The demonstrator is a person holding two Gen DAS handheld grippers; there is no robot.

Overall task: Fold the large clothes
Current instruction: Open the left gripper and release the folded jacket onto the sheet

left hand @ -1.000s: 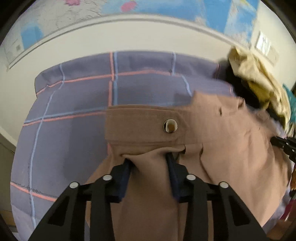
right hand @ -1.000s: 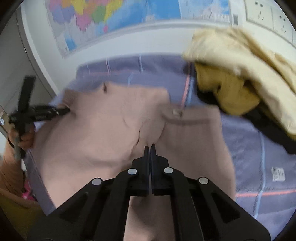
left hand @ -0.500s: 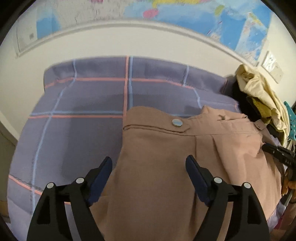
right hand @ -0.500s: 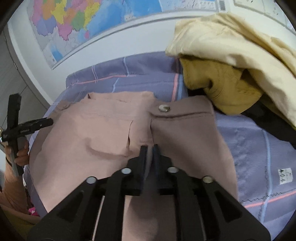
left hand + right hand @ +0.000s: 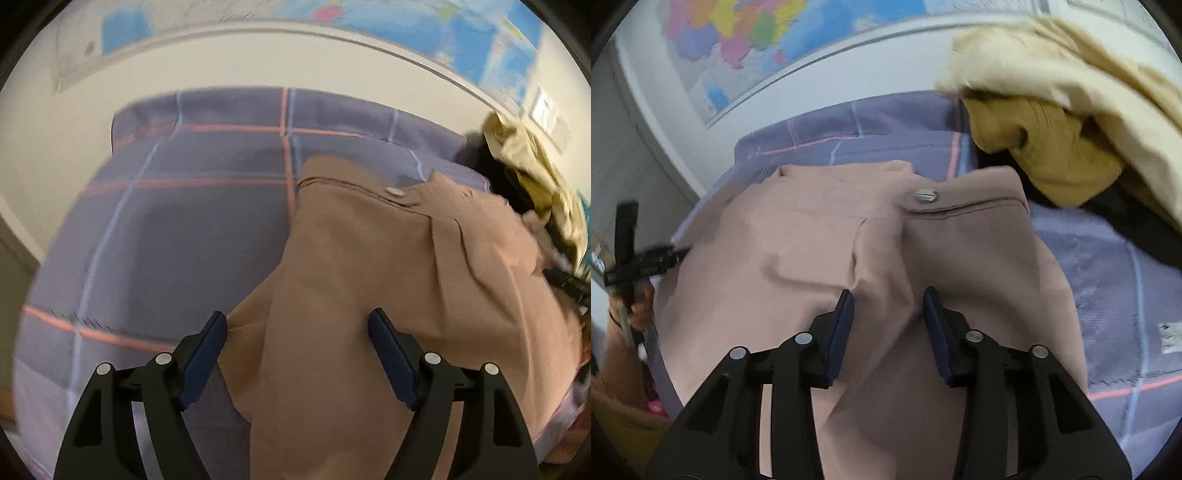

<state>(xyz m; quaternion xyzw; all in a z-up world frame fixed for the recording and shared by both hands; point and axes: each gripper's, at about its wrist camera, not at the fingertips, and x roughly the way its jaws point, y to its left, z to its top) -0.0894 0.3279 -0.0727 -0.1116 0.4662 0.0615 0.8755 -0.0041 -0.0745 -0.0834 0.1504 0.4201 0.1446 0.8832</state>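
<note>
Pinkish-brown trousers with a metal button at the waistband lie spread on a bed. My left gripper is open wide just above the trousers' left edge, holding nothing. In the right wrist view the trousers and their button fill the middle. My right gripper hovers below the waistband and its jaws are opening. A soft ridge of cloth lies between the pads without being pinched. At the far left of that view the left gripper shows in a hand.
The bed has a purple checked sheet reaching the white wall. A heap of cream and mustard clothes over something black sits at the back right, close to the waistband. A coloured map hangs above.
Both grippers have let go of the trousers: the left went from pinching cloth to wide open and drew back leftwards, and the right went from shut to parted. The trousers now lie flatter.
</note>
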